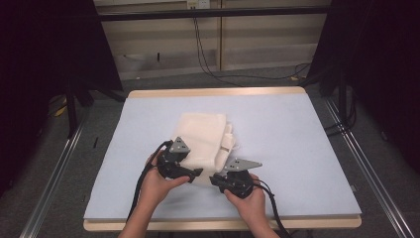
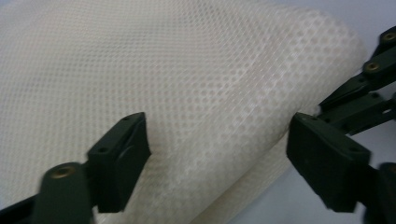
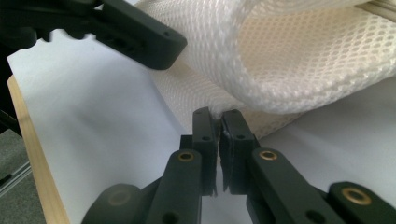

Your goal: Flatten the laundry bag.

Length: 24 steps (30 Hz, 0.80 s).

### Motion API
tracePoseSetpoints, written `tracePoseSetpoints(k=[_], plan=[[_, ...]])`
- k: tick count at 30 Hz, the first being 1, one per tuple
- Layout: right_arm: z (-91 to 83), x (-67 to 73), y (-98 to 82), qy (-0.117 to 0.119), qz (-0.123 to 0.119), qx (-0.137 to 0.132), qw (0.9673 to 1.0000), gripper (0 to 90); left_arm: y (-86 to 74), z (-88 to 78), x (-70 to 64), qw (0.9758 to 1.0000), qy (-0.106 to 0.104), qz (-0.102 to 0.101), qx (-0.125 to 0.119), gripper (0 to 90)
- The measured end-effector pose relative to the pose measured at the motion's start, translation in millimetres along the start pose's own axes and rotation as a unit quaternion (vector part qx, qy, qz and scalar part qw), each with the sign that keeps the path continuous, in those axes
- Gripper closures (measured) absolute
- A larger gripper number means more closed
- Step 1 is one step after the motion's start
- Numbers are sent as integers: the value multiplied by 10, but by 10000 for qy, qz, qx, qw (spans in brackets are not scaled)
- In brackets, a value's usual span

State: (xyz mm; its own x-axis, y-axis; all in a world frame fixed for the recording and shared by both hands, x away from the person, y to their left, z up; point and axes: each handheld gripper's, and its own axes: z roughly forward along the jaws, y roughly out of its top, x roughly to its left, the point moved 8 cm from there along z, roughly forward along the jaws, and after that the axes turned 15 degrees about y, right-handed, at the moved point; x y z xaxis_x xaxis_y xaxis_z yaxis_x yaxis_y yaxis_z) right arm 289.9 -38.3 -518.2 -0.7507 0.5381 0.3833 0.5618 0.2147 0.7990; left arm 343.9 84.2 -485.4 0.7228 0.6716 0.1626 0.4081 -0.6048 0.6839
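The right gripper (image 3: 218,122) has its two black jaws pressed together on the near bottom edge of a folded white mesh cloth (image 3: 299,60); in the right gripper view the pads meet with only a thin sliver of the fabric pinched between their tips, right where the cloth's lowest layer meets the table cover. Above and beyond that pinch the cloth bulges in a rounded fold of honeycomb weave.

The left gripper (image 2: 218,154) stands with its jaws wide apart, the cloth's rolled near edge lying between them. In the left gripper view neither pad presses on the fabric; whether the left-hand pad brushes it cannot be told. In the high view this gripper (image 1: 184,171) sits just left of the right gripper (image 1: 218,179), both at the cloth's near edge, each held in one of the person's hands.

The mesh cloth (image 1: 203,139) stretches away from both grippers toward the middle of the table, with a loose flap sticking out on the side beyond the right gripper. It lies on a pale blue table cover (image 1: 297,158), whose wooden table edge (image 1: 218,92) shows at the far side.
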Motion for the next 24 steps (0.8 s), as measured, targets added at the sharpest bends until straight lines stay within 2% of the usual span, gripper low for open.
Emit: tracePoseSetpoints(k=[2, 3, 5, 6, 8, 11, 18, 24], plan=[[-1, 1, -2, 33, 52, 18, 10000, 866, -13, -11, 28, 9999, 89, 94, -51, 444], [-6, 0, -4, 43, 60, 30, 10000, 869, -6, -9, 43, 9998, 148, 34, -103, 489], [-14, 1, -7, 54, 107, 57, 9999, 874, -7, -17, 59, 9998, 157, 11, -93, 672], [-22, -4, -15, 28, 154, 71, 9999, 876, -9, -19, 79, 9997, 223, -19, -83, 716], [-34, -14, -23, 6, 196, 75, 9998, 880, -18, -17, 106, 9997, 170, -172, -107, 788], [-77, -51, -33, -31, 222, 93, 9997, 883, -38, -39, 152, 9988, 137, -463, -131, 813], [-212, -176, -58, -194, 188, 183, 9995, 886, -43, -113, 266, 9967, 225, -731, -288, 816], [-326, -285, -83, -338, 206, 230, 9990, 887, -70, -165, 361, 9934, 268, -1040, -390, 818]])
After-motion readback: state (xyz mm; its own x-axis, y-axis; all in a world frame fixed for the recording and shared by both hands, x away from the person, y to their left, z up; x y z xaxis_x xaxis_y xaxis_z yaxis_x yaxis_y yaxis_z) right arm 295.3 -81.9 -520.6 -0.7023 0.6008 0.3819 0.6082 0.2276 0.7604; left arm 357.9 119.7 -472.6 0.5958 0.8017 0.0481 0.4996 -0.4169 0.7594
